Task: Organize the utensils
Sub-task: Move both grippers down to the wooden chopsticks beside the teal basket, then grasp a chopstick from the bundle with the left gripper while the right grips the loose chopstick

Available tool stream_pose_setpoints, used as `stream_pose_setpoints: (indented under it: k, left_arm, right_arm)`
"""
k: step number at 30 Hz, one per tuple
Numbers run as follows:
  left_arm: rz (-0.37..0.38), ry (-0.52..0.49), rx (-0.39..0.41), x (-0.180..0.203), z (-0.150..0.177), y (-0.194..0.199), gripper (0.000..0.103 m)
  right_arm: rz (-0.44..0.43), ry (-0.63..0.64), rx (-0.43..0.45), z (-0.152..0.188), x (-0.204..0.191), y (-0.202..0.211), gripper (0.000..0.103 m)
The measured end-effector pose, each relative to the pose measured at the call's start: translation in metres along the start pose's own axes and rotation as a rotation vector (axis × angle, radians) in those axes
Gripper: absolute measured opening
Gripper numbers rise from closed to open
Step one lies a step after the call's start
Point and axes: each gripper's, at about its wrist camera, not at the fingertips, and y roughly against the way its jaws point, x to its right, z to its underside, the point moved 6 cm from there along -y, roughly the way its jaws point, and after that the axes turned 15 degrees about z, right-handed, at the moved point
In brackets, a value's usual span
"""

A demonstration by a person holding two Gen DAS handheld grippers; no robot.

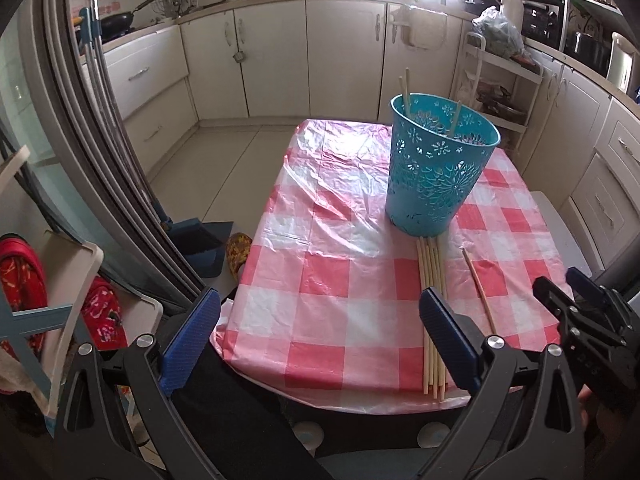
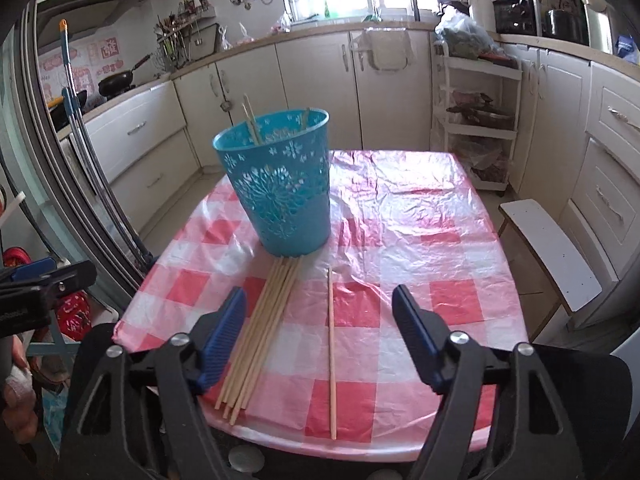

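Note:
A teal perforated basket (image 1: 436,176) (image 2: 280,188) stands upright on the pink checked tablecloth (image 1: 320,280) (image 2: 400,220), with a few chopsticks leaning inside it. A bundle of several wooden chopsticks (image 1: 431,280) (image 2: 264,320) lies in front of the basket, reaching the near table edge. One single chopstick (image 1: 478,288) (image 2: 331,340) lies apart to its right. My left gripper (image 1: 320,340) is open over the table's near left edge, its right finger above the bundle. My right gripper (image 2: 320,308) is open and straddles the single chopstick without touching it.
A white stool (image 2: 548,248) stands right of the table. A white shelf trolley (image 2: 476,120) stands at the back right. Cream cabinets (image 1: 276,60) run along the far wall. A sliding door frame (image 1: 92,140) rises at the left, with a slipper (image 1: 238,252) on the floor.

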Motion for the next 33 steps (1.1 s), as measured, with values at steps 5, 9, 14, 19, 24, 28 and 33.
stream_pose_setpoints:
  k: [5,9,14,19,24,28,33]
  left_arm:
    - [0.029,0.005,-0.043,0.008,-0.008,-0.044,0.096]
    - [0.056,-0.004,-0.092,0.020,-0.008,-0.083,0.096]
    - [0.080,-0.014,-0.160,0.034,-0.005,-0.133,0.096]
    - [0.071,-0.041,-0.192,0.043,-0.001,-0.165,0.096]
    - [0.045,-0.037,-0.223,0.042,0.001,-0.187,0.095]
    - [0.029,-0.045,-0.233,0.043,0.001,-0.193,0.094]
    - [0.028,-0.057,-0.248,0.045,0.002,-0.198,0.090]
  right_arm:
    - [-0.005,0.018,-0.121,0.005,-0.008,-0.057,0.035]
    - [-0.003,0.063,-0.154,0.010,-0.016,-0.079,0.031]
    - [0.020,0.116,-0.154,0.017,-0.016,-0.091,0.019]
    - [0.012,0.099,-0.144,0.018,-0.011,-0.093,0.008]
    - [-0.007,0.075,-0.140,0.019,-0.009,-0.093,0.008]
    - [-0.018,0.065,-0.144,0.017,-0.008,-0.095,0.009]
    - [-0.021,0.078,-0.146,0.016,-0.009,-0.096,0.010]
